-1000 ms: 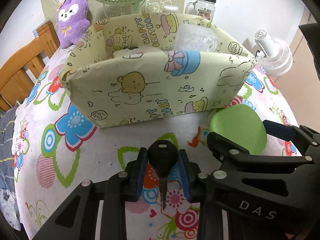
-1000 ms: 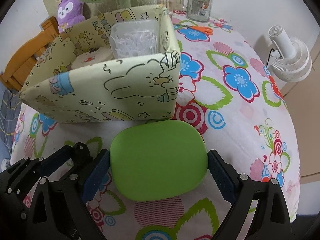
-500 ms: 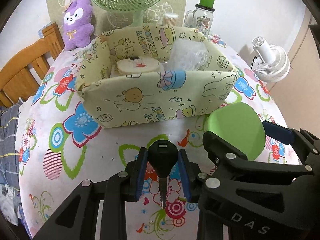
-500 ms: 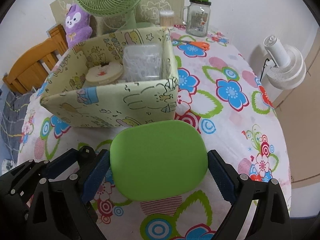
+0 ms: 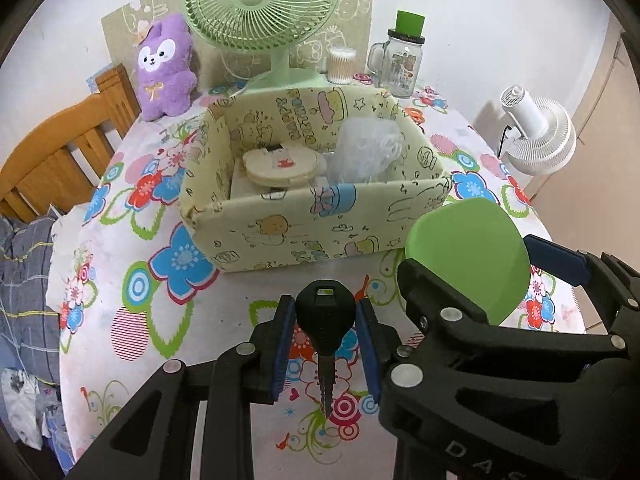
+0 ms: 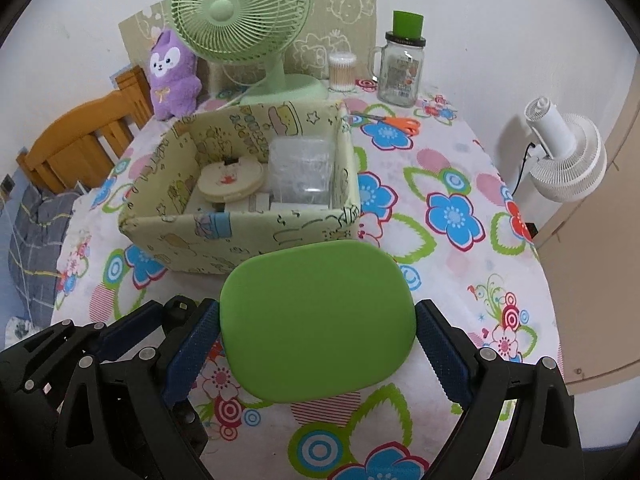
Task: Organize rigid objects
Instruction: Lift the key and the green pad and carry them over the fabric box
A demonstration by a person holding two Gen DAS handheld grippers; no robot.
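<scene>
Both tongs rise above the box (image 5: 320, 216), left tongs (image 5: 325, 344) clamped on key (image 5: 325, 316), right tongs (image 6: 318, 344) clamping lid (image 6: 316, 320); carry each toward twelve o'clock before releasing.

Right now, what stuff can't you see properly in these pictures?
- Under the round tin in the box: hidden by the tin in both views.
- What the clear tub holds: blurry through the plastic.
- Table under the green case: covered in the right wrist view.
- Tiny label on the key: too small.
</scene>
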